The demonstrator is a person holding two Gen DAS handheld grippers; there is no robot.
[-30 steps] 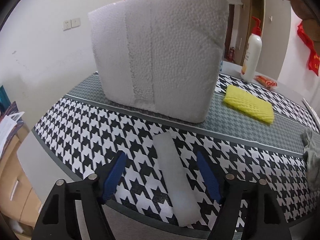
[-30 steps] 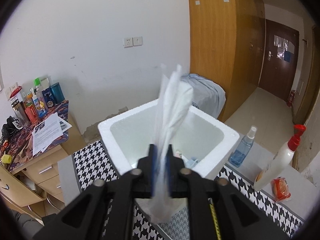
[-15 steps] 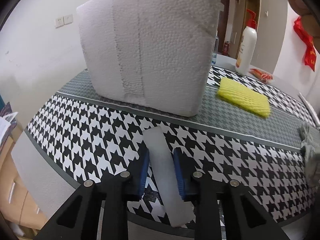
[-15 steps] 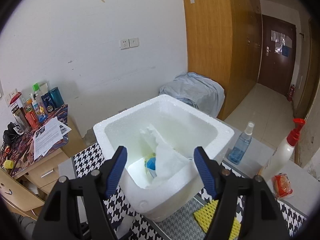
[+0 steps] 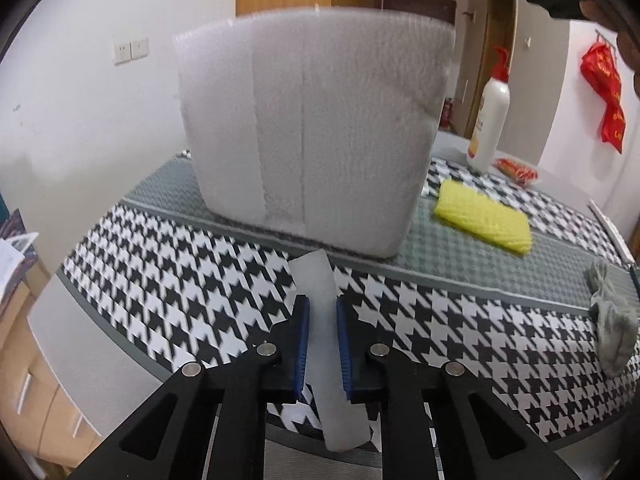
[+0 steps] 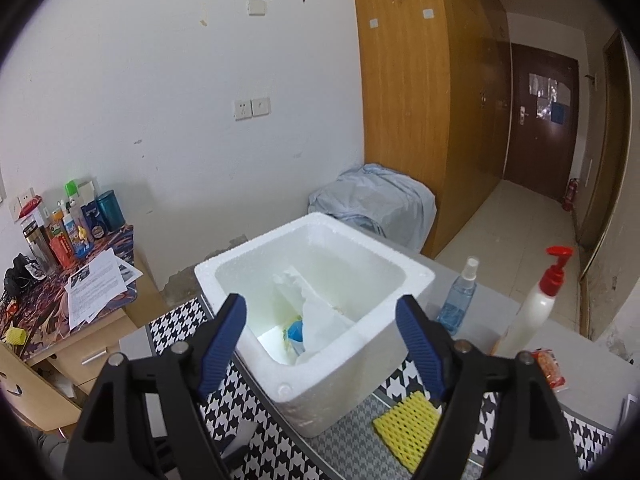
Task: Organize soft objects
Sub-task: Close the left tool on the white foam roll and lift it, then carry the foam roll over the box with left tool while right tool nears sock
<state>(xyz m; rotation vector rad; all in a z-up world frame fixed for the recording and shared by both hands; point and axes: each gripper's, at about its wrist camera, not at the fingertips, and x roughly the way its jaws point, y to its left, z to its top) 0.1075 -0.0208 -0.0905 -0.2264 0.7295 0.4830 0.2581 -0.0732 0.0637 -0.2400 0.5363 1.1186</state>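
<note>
My left gripper [image 5: 322, 346] is shut on a flat white foam strip [image 5: 316, 280] that lies lengthwise on the houndstooth table, in front of the white foam box [image 5: 316, 128]. My right gripper [image 6: 322, 340] is open and empty, high above the foam box [image 6: 400, 344]. Inside the box lie a white plastic bag [image 6: 320, 316] and a blue and yellow item [image 6: 296, 330]. A yellow foam net [image 5: 482, 216] lies right of the box and also shows in the right wrist view [image 6: 408, 426]. A grey cloth [image 5: 612, 320] lies at the far right.
A white pump bottle [image 6: 536, 308] with a red top, a blue spray bottle [image 6: 458, 300] and a red snack packet [image 6: 548, 366] stand behind the box. A cluttered desk [image 6: 60, 292] is at the left below the table edge [image 5: 132, 356].
The right gripper opened and dropped the white bag into the box. The left gripper moved forward and closed on the foam strip.
</note>
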